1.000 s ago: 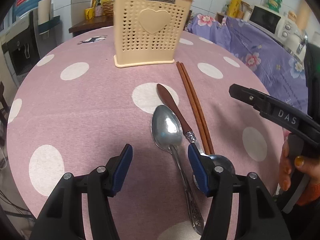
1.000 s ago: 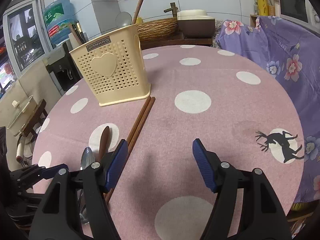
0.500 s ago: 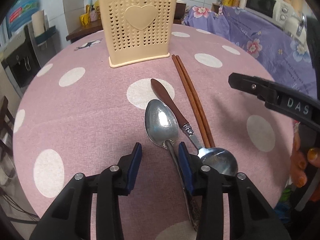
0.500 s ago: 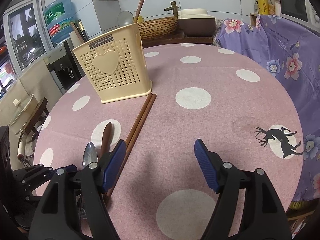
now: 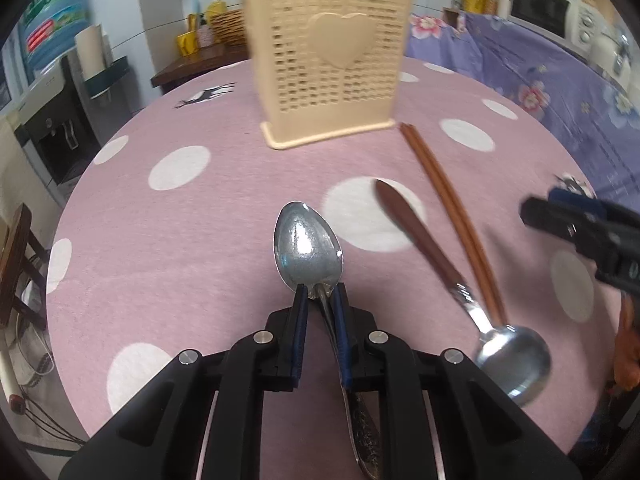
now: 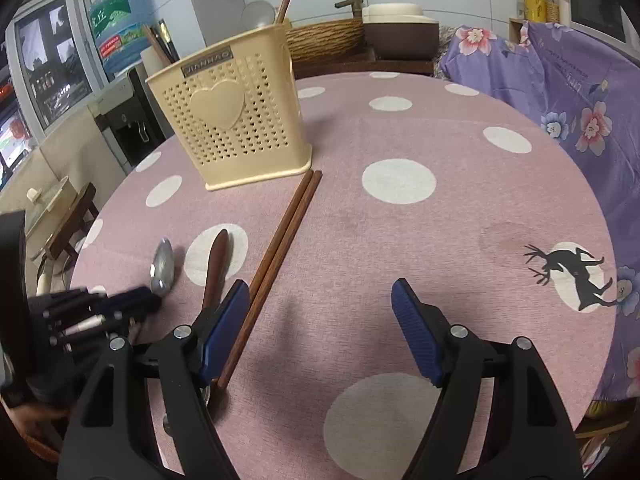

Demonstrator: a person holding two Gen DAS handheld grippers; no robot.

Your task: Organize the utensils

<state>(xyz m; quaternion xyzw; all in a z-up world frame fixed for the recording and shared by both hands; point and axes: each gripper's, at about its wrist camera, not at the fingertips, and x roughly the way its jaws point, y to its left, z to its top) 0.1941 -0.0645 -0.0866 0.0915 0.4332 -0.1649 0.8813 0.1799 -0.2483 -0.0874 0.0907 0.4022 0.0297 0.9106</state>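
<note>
A steel spoon [image 5: 307, 246] lies bowl-forward on the pink dotted table [image 5: 200, 220]. My left gripper [image 5: 321, 294] is closing on its neck, and both blue pads touch the handle. To its right lie a wooden-handled spoon [image 5: 420, 236] and a pair of brown chopsticks [image 5: 448, 204]. The beige perforated utensil holder [image 5: 330, 60] stands farther back. My right gripper [image 6: 319, 286] hovers open over bare cloth, with its left finger above the chopsticks [image 6: 280, 252]. The right wrist view shows the left gripper [image 6: 136, 300] at the steel spoon [image 6: 163, 266].
A chopstick and a spoon bowl stick up from the holder [image 6: 236, 120]. Purple floral cloth [image 6: 580, 100] covers furniture to the right of the table. A water dispenser [image 6: 132, 120] stands off the left edge. A hand shows at the far right of the left wrist view.
The left jaws have narrowed from wide open onto the steel spoon's neck, and the gripper has shifted so the spoon sits centred between them. The right gripper has hardly moved.
</note>
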